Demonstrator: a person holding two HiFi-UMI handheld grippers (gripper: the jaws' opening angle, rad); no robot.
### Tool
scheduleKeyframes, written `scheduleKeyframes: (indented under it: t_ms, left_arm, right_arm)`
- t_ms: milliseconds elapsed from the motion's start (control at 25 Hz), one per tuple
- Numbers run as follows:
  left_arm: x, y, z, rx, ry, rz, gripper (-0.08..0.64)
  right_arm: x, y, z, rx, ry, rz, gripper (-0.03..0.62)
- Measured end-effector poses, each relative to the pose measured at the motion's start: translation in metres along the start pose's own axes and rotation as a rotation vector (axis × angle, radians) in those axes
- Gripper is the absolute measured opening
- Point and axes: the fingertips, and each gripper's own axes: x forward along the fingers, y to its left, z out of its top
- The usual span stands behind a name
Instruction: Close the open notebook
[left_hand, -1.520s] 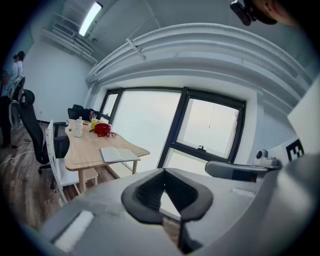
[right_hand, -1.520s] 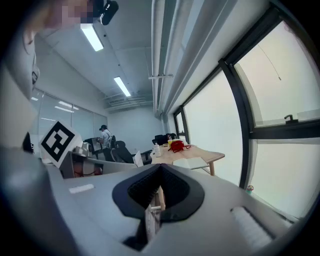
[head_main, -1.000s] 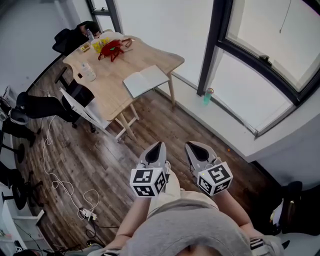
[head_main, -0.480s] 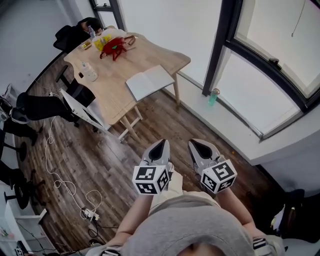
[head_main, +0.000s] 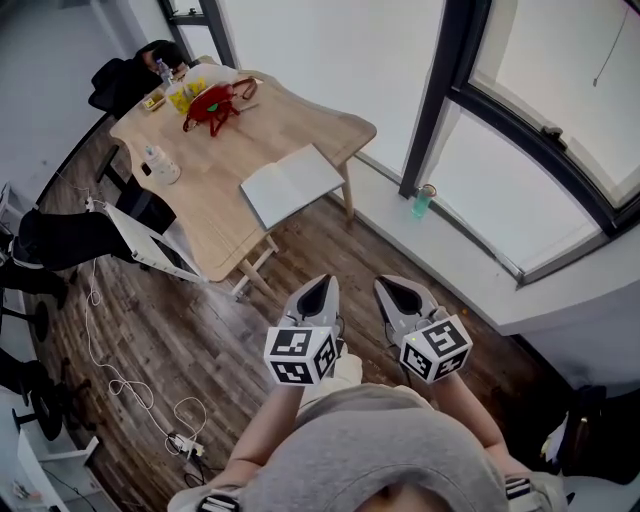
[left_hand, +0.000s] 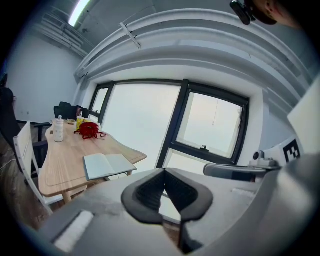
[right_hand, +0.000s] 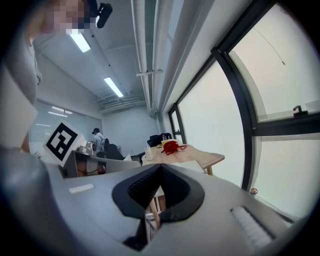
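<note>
An open notebook (head_main: 292, 184) lies flat, pale pages up, at the near corner of a light wooden table (head_main: 230, 135), its edge close to the table's rim; no writing can be made out on the pages. The left gripper view also shows the notebook (left_hand: 107, 164) spread open. In the right gripper view only the table's corner and far end appear, and the notebook cannot be made out. On the table, at 11 o'clock from the notebook, sits a red thing (head_main: 212, 102) whose kind is hard to tell, and at 9 o'clock a small pale bottle (head_main: 160, 165). A white chair (head_main: 140, 240) leans in at the table's left side, partly cut off by it. At 3 o'clock from the notebook a small green bottle (head_main: 421, 201) stands below the window. Both grippers hang well apart from the table, over dark wood floor, the notebook at 11 o'clock from them. The left gripper (head_main: 318, 293) has its jaws together with nothing between them, and so does the right gripper (head_main: 393, 291). The holder's hands are hidden under the gripper bodies. Only the right gripper view shows a distant standing person (right_hand: 98, 140).
</note>
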Motion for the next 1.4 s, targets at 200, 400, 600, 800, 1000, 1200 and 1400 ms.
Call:
scheduleKeyframes:
  t_ms: [200, 400, 600, 800, 1000, 1200, 1400]
  left_arm:
    - [0.027, 0.022, 0.023, 0.008, 0.001, -0.014, 0.004]
    - [0.047, 0.047, 0.037, 0.014, -0.001, -0.022, 0.005]
    - [0.065, 0.073, 0.046, 0.008, 0.001, -0.023, 0.005]
    - [0.079, 0.094, 0.053, 0.003, 0.002, -0.019, 0.005]
    - [0.088, 0.117, 0.058, -0.002, 0.004, -0.005, 0.005]
    - [0.092, 0.137, 0.061, -0.015, 0.002, 0.014, 0.005]
    - [0.099, 0.151, 0.06, -0.038, 0.008, 0.042, 0.005]
  right_arm:
    - [0.032, -0.017, 0.014, 0.01, 0.003, -0.019, 0.001]
    - [0.065, -0.03, 0.025, 0.012, -0.006, -0.034, 0.001]
    - [0.1, -0.039, 0.029, 0.011, -0.003, -0.035, 0.002]
    - [0.131, -0.047, 0.034, 0.01, 0.002, -0.029, 0.002]
    - [0.159, -0.051, 0.038, 0.009, 0.003, -0.016, 0.001]
    - [0.178, -0.054, 0.037, 0.01, 0.014, -0.009, 0.0]
    - [0.191, -0.065, 0.034, 0.002, 0.043, -0.006, 0.001]
